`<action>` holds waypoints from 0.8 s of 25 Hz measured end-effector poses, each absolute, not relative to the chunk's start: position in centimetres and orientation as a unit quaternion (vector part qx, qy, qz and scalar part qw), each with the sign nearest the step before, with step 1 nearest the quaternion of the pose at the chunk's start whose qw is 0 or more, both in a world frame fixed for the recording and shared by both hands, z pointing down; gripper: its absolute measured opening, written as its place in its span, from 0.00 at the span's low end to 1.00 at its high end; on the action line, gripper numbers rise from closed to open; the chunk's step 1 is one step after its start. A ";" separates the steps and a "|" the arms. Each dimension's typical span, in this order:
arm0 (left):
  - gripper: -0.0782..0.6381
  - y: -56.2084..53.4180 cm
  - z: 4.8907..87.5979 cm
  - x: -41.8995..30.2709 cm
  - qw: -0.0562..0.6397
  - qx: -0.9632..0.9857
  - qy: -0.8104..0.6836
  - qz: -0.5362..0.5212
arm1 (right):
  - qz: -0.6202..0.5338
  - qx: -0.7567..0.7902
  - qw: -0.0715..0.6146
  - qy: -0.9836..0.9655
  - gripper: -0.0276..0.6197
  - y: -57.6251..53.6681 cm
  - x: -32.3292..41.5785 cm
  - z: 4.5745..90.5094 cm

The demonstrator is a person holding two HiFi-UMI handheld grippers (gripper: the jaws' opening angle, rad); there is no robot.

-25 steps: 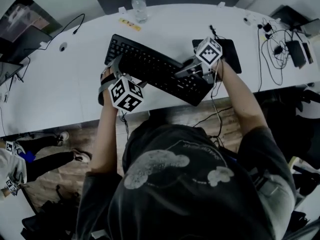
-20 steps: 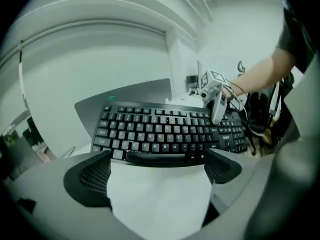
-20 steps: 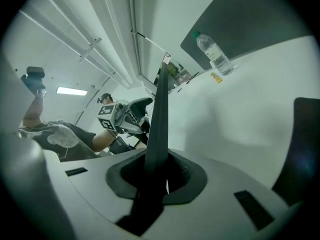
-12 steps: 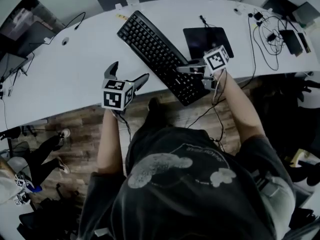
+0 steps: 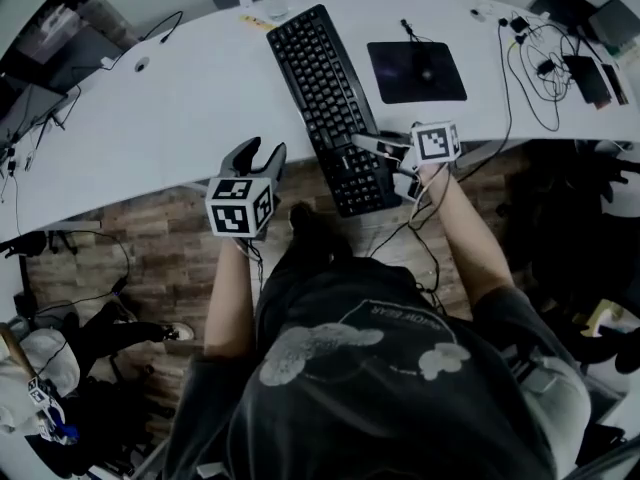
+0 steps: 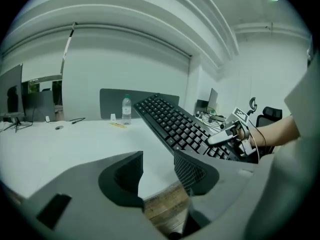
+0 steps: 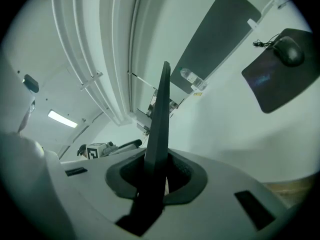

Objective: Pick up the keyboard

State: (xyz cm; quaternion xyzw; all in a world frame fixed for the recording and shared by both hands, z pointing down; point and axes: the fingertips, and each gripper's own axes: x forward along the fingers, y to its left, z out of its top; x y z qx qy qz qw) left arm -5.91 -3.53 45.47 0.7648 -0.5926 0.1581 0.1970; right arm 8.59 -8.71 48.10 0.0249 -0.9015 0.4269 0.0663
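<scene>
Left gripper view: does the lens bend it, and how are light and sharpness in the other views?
Left gripper view: strong fisheye, black corners, straight lines bowed, keyboard sharp. Right gripper view: same fisheye, a ceiling lamp shows as a bright streak. Head view: dim and bluish, only the table bright.

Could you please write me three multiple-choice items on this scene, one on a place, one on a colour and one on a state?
1. Where does the mouse lie?
A) on the mouse pad
B) on a chair
C) on the floor

2. What colour is the keyboard?
A) white
B) black
C) red

3. In what state is the right gripper?
A) open and empty
B) shut on nothing
C) shut on the keyboard

Answers:
1 A, the mouse sits on the dark mouse pad right of the keyboard.
2 B, its keys and frame are black.
3 C, its jaws clamp the keyboard's near end.
</scene>
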 end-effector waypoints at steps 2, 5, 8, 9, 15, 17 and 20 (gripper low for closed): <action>0.36 -3.3 45.7 -5.9 0.206 0.763 -0.593 0.152 | 0.433 0.033 0.050 -0.899 0.14 -8.5 8.2 47.9; 0.36 -3.2 46.0 -6.0 0.215 0.765 -0.590 0.146 | 0.434 0.046 0.036 -0.899 0.15 -7.9 7.7 47.4; 0.35 -2.9 46.3 -6.1 0.223 0.769 -0.584 0.137 | 0.428 0.062 0.024 -0.901 0.15 -7.0 7.5 47.0; 0.35 -2.7 46.4 -6.0 0.225 0.771 -0.581 0.136 | 0.428 0.070 0.021 -0.901 0.15 -6.8 7.6 46.9; 0.27 -0.6 46.2 -6.6 0.222 0.783 -0.567 0.129 | 0.437 0.106 -0.012 -0.893 0.15 -4.6 7.6 46.3; 0.20 0.6 46.0 -7.3 0.216 0.785 -0.566 0.127 | 0.440 0.124 -0.018 -0.889 0.15 -3.4 7.5 46.4; 0.13 2.6 45.8 -8.6 0.213 0.789 -0.563 0.124 | 0.440 0.145 -0.024 -0.886 0.15 -1.4 7.1 46.4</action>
